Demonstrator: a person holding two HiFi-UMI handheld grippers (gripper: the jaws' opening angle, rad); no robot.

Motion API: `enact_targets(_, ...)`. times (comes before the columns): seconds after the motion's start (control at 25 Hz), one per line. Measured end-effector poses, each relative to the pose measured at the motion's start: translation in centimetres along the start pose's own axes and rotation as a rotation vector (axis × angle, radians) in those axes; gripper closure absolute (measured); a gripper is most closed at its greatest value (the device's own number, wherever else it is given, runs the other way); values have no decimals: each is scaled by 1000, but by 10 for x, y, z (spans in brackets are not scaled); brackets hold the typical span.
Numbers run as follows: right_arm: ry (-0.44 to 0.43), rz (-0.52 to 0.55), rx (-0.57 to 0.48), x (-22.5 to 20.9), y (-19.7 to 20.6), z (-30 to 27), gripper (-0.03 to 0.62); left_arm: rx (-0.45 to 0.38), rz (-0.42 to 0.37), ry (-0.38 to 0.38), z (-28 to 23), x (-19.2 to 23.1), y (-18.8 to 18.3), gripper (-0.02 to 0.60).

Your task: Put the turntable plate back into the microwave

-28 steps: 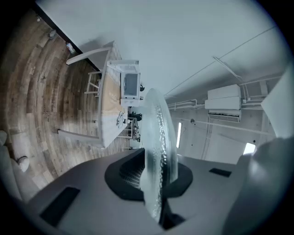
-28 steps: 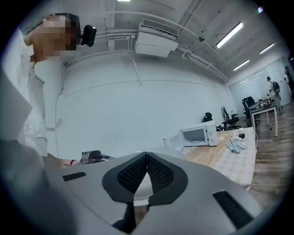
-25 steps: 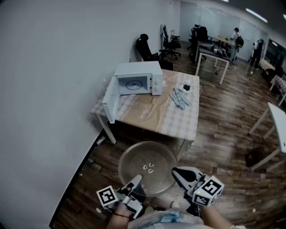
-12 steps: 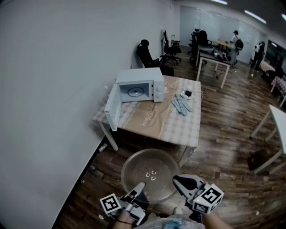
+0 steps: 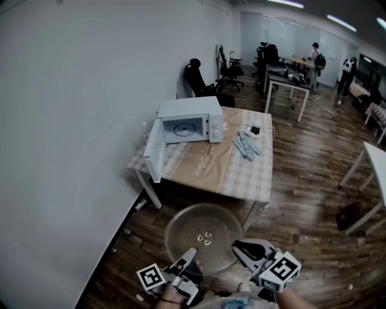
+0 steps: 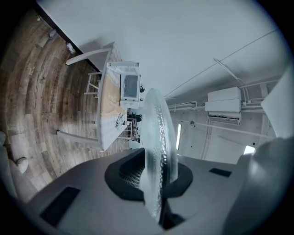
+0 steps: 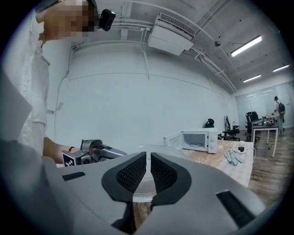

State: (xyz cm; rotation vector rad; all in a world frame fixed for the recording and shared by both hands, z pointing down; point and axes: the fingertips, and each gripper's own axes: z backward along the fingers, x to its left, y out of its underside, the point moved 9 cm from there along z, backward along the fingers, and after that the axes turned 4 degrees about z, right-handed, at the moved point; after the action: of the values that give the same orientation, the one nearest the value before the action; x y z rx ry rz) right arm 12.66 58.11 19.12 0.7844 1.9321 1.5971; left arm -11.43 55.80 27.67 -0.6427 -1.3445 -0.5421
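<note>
Open-plan office. Far ahead of left tongs (image 5: 191, 251) and right tongs (image 5: 237, 246): black swivel office chairs (image 5: 198, 75), white-legged work desks (image 5: 288, 73), standing people (image 5: 315, 57). Dark wood-plank floor (image 5: 301, 169) below. Overhead: long strip ceiling lights (image 7: 246, 45), white wall-mounted air conditioner (image 7: 172, 33).

Wood floor (image 5: 301, 169), white wall (image 5: 72, 121), office chairs (image 5: 196, 75) & desks (image 5: 289, 73) at back, strip lights (image 5: 289, 3) overhead.

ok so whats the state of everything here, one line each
plate, held level by its near rim
left claw, shut on the plate's rim
right claw, almost shut, gripping nothing
microwave, upright on the table, no plate inside
door, swung wide open
gloves, lying loose on the table
</note>
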Motion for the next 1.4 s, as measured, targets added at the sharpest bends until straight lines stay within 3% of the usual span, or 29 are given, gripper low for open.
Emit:
enact_targets(0.44,-17,52,4,8,-4,-22,559,1,14,10,-4,-2,-18,558)
enact_targets(0.64,-10,24,25,-6,-3,-33,559,-4,31,10,-17,3,-27,558)
enact_targets(0.96,-23,15,22,-68,0,-63,559,-37,42,15,-64,9,-49,558)
enact_targets(1.4,-63,53,2,-182,-9,-125,559,-89,27,13,-166,13,-101,558)
